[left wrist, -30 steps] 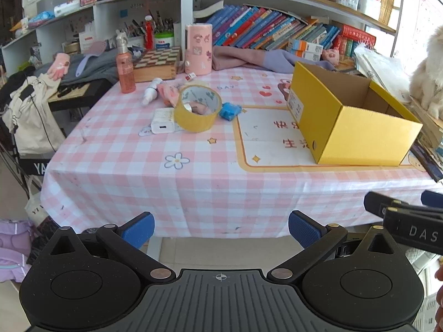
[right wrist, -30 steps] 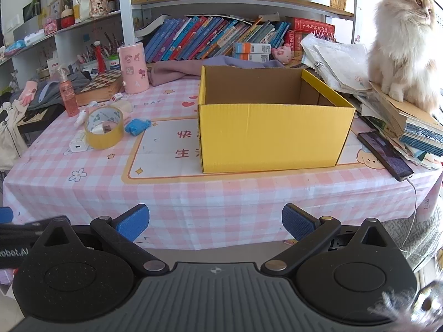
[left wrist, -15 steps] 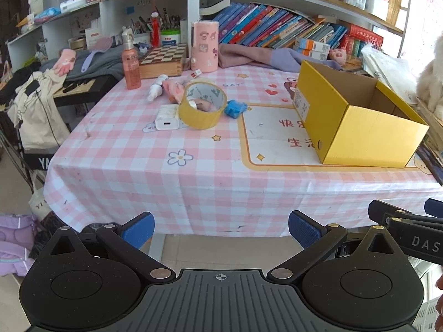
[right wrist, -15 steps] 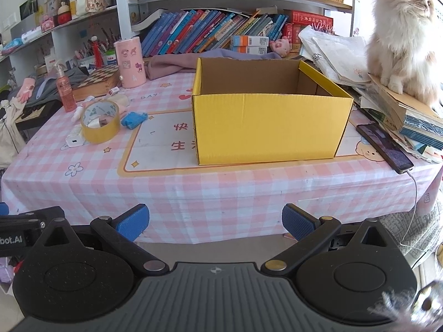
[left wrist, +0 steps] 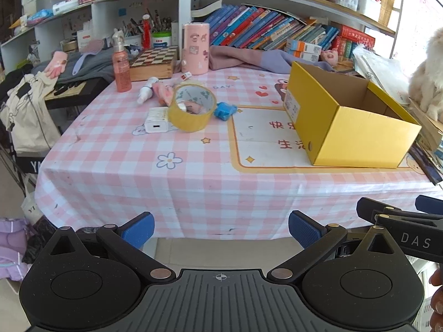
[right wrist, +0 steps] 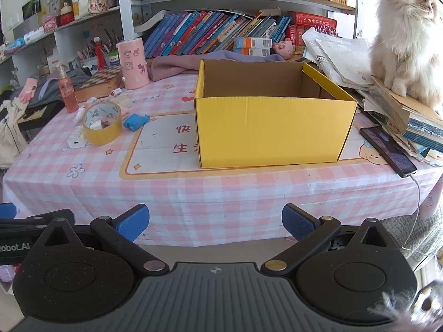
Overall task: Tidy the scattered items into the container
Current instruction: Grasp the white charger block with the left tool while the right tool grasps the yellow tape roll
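Observation:
An open yellow cardboard box (left wrist: 357,135) (right wrist: 272,131) stands on the right part of the pink checked table (left wrist: 155,177). To its left lie a yellow tape roll (left wrist: 192,107) (right wrist: 102,124), a white charger (left wrist: 157,116) (right wrist: 76,141), a blue item (left wrist: 225,110) (right wrist: 135,121), a small white bottle (left wrist: 145,94) and a pink item (left wrist: 163,92). My left gripper (left wrist: 221,228) is open and empty, in front of the table's near edge. My right gripper (right wrist: 215,221) is open and empty too, facing the box; it also shows in the left wrist view (left wrist: 401,221).
A pink pump bottle (left wrist: 121,67), a chessboard box (left wrist: 153,62) and a pink cylinder (left wrist: 195,48) stand at the table's back. A phone (right wrist: 387,149) lies at the right edge. A cat (right wrist: 407,36) sits on stacked papers beside the box. Bookshelves (right wrist: 221,33) are behind.
Both grippers have risen and moved a little closer to the table, so the tabletop shows more from above. Nothing on the table has moved.

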Tool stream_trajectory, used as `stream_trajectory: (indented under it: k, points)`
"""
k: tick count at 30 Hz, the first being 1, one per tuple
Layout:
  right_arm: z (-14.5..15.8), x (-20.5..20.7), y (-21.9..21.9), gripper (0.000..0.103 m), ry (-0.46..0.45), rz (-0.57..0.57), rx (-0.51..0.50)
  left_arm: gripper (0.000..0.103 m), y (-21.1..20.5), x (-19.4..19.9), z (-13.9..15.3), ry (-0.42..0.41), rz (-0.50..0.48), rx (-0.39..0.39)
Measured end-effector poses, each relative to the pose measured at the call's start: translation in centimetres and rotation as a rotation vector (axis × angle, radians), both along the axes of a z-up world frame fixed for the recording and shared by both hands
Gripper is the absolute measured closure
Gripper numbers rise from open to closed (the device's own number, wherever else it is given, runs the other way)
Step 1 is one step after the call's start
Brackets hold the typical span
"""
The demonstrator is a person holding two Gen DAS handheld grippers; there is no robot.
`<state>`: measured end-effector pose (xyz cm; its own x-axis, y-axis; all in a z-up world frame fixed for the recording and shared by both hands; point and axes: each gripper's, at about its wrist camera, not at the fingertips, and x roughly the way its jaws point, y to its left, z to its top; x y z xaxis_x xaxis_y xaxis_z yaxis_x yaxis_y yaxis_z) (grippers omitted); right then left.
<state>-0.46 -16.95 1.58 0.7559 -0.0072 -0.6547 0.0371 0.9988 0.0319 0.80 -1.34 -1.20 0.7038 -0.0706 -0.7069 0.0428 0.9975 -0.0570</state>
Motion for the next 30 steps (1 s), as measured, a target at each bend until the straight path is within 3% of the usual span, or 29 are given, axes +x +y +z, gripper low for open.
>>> stream_trajectory:
  k: [18,30]
  points:
    - [1.2,2.2,6.5,0.0,-0.042,0.12,-0.034,0.0,6.5,0.4,0.9,-0.07,0.115,0.003]
    - [0.3,5.8,9.0,0.009,-0.018,0.217,-0.023,0.0,8.5,2.2,0.2,-0.057,0.184,0.001]
